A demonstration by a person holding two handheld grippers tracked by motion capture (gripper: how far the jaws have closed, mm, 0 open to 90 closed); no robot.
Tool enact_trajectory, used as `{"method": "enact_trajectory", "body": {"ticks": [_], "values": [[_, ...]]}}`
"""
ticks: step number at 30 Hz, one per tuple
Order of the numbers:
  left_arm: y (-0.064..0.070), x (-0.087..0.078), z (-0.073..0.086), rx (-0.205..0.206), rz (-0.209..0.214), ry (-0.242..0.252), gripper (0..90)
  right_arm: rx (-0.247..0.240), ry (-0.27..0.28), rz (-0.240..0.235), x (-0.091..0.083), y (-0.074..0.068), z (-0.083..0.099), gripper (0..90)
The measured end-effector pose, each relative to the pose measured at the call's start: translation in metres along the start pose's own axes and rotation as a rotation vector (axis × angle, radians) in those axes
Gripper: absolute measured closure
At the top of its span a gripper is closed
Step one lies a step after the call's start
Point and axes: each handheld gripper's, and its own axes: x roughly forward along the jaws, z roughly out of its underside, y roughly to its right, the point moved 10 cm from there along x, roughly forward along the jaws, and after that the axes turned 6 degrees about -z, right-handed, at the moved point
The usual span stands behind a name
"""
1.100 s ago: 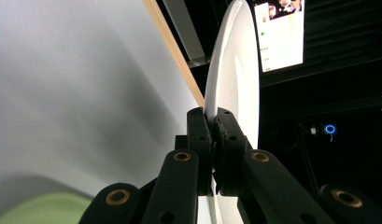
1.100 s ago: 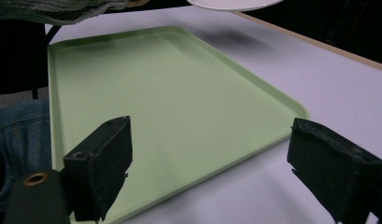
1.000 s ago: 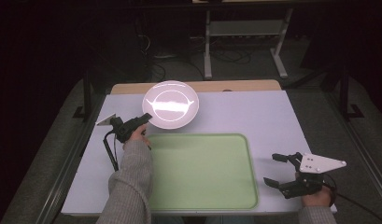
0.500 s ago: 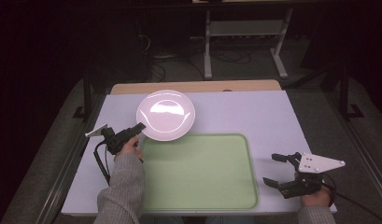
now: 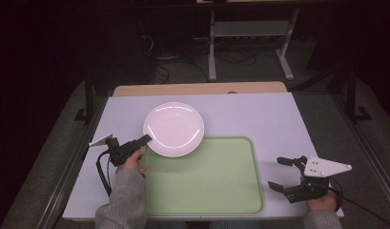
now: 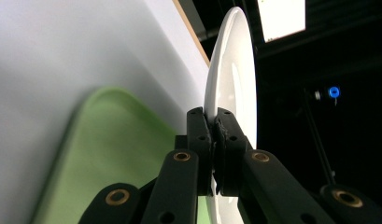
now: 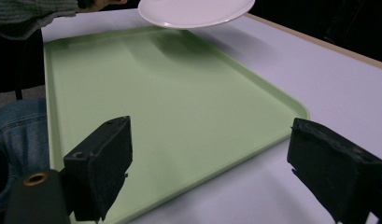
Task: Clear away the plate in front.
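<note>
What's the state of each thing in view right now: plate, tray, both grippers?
plate: lifted off the table, held by its rim, partly over the tray's far left corner
tray: flat on the table, nothing resting in it
left gripper: shut on the plate rim
right gripper: open, holding nothing, beside the tray

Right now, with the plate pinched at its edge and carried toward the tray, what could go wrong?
1. The left gripper holds the plate only by its rim, so the far side could sag or slip out.
2. The plate hangs over the corner of the tray, as the right gripper view shows; lowered now, it may land on the tray's raised rim and rock.
3. The right gripper rests open off the tray's right edge, too far away to steady it.
</note>
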Motion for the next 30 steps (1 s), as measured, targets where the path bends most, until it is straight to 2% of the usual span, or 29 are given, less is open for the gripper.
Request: {"method": "enact_trajectory", "body": {"ticks": [3, 7, 10, 17, 19, 21, 25, 30], "values": [[0.006, -0.001, 0.008, 0.019, 0.023, -0.017, 86.9, 0.004, -0.002, 0.001, 0.0, 0.0, 0.0, 13.2], [0.007, -0.004, 0.019, 0.054, 0.016, -0.052, 86.8, 0.002, -0.001, 0.002, 0.0, 0.0, 0.0, 13.2], [0.005, -0.005, 0.032, 0.068, 0.015, -0.089, 86.8, 0.002, -0.002, 0.002, 0.0, -0.001, 0.0, 13.2], [-0.003, -0.007, 0.054, 0.096, 0.0, -0.142, 86.7, 0.0, -0.007, 0.001, 0.001, -0.002, 0.0, 13.2], [-0.005, -0.008, 0.058, 0.101, -0.007, -0.153, 86.8, 0.001, -0.007, 0.003, 0.001, -0.001, 0.0, 13.2], [-0.006, -0.009, 0.063, 0.131, -0.021, -0.169, 86.7, 0.001, -0.007, 0.003, 0.001, -0.001, 0.0, 13.2], [-0.008, -0.011, 0.071, 0.161, -0.056, -0.208, 86.5, 0.0, -0.008, 0.002, 0.001, -0.002, 0.0, 13.2], [-0.01, -0.009, 0.082, 0.177, -0.065, -0.24, 86.8, 0.002, -0.012, 0.001, 0.002, -0.002, 0.0, 13.2]]}}
